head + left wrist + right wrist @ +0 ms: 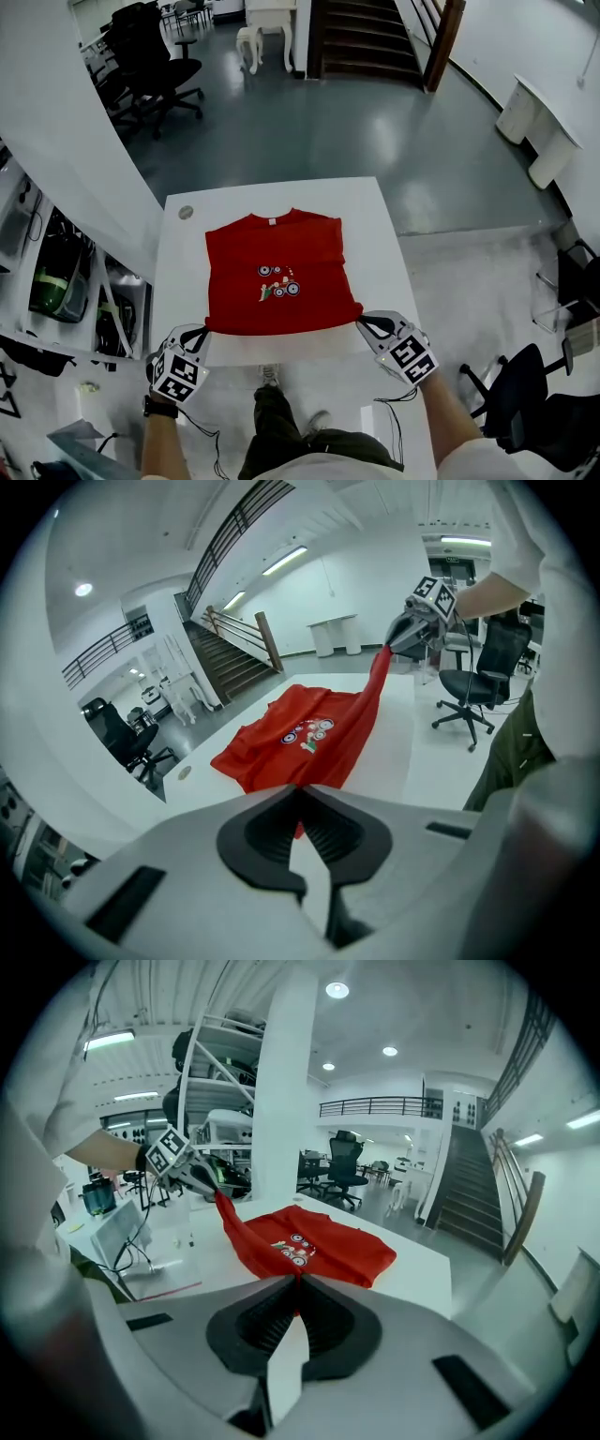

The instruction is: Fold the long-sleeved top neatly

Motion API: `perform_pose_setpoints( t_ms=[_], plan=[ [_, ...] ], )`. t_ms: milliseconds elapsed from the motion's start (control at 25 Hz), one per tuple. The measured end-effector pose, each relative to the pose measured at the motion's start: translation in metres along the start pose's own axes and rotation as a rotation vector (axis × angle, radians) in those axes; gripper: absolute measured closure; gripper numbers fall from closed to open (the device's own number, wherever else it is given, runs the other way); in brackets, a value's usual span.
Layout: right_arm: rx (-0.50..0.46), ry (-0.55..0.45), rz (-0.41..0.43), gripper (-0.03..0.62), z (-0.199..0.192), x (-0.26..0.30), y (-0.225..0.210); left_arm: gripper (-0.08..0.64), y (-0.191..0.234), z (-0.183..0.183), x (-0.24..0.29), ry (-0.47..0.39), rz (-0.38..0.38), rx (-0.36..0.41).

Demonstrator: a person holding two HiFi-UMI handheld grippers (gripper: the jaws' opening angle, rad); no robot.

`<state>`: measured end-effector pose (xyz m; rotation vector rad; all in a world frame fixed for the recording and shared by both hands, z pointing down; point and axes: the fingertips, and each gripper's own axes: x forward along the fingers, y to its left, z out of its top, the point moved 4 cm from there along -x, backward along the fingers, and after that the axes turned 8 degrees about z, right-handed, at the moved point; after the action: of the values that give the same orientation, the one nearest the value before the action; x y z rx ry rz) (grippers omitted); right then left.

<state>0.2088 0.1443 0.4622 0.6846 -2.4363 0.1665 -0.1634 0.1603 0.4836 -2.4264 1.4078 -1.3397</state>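
Observation:
A red long-sleeved top (279,277) with a small printed picture lies on the white table (375,244), sleeves folded in, collar at the far side. My left gripper (203,334) is shut on the near left corner of its hem. My right gripper (364,322) is shut on the near right corner. Both corners are lifted off the table, and the hem stretches between them. In the left gripper view the red cloth (319,733) runs from my jaws up to the other gripper (405,636). In the right gripper view the top (305,1246) does the same toward the left gripper (199,1179).
A small round disc (186,213) sits at the table's far left corner. Office chairs (155,66) stand beyond the table, another chair (525,398) at my right. Shelving with gear (66,281) lines the left side. A staircase (370,37) rises at the back.

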Motion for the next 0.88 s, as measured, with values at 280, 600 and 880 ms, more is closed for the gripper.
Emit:
perform_pose_setpoints(
  t_ms=[280,600,880],
  plan=[
    [0.027,-0.021,-0.02,0.566,0.043,0.024,-0.054,0.54,0.06,0.034,0.03,-0.028,-0.002,0.012],
    [0.07,-0.009,-0.038,0.566,0.079,0.064,-0.119,0.54,0.119,0.061,0.083,-0.019,-0.034,0.031],
    [0.114,0.008,-0.061,0.566,0.101,0.102,-0.17,0.54,0.165,0.075,0.135,-0.011,-0.065,0.029]
  ],
)
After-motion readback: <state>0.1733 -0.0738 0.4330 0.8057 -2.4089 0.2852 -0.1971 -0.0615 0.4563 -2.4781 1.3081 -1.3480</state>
